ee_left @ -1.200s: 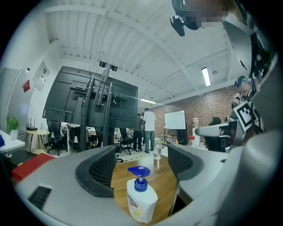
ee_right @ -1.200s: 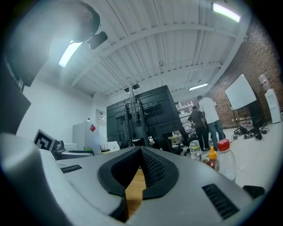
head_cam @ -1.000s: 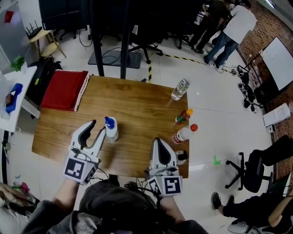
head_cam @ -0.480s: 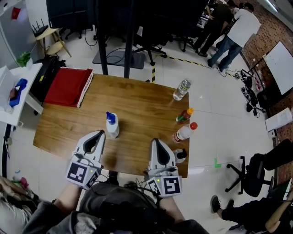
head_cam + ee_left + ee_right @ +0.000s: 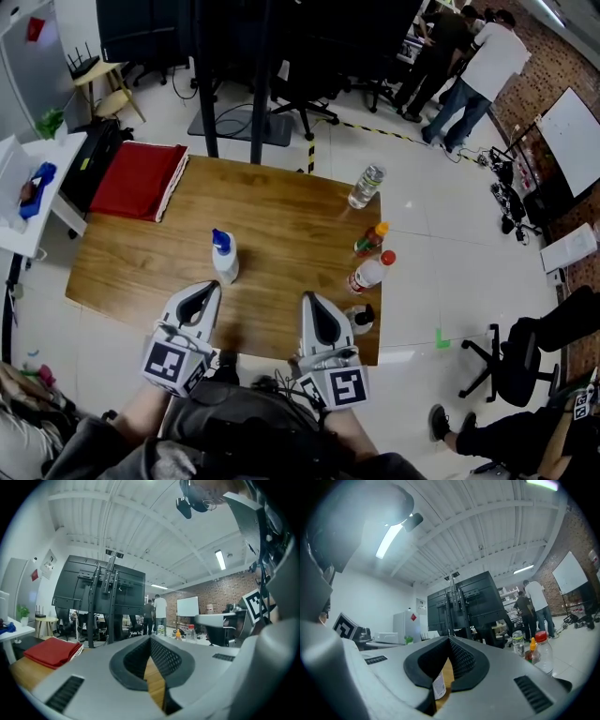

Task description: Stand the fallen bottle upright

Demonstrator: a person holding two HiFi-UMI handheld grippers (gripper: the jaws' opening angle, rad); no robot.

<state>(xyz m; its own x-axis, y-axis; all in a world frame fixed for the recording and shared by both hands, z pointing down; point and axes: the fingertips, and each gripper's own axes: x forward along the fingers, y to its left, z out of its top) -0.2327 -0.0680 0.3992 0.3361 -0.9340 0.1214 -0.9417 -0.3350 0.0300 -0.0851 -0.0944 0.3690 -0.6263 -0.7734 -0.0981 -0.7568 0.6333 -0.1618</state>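
One small bottle (image 5: 362, 319) beside right gripper (image 5: 310, 298) is hard to make out.

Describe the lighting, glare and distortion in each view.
Head view: even light, and the wide-angle bend curves the table edges. Left gripper view: dark round border, strip light bright without flare, foreground soft. Right gripper view: the ceiling lamp glares, washing out the upper left.

Head camera: overhead, steeply down on brown wooden counter (image 5: 281, 202). Cameras on left claw (image 5: 212, 286) and right claw (image 5: 307, 298): low, near-level, across it; both catch red-capped clear plastic bottle (image 5: 541, 651).
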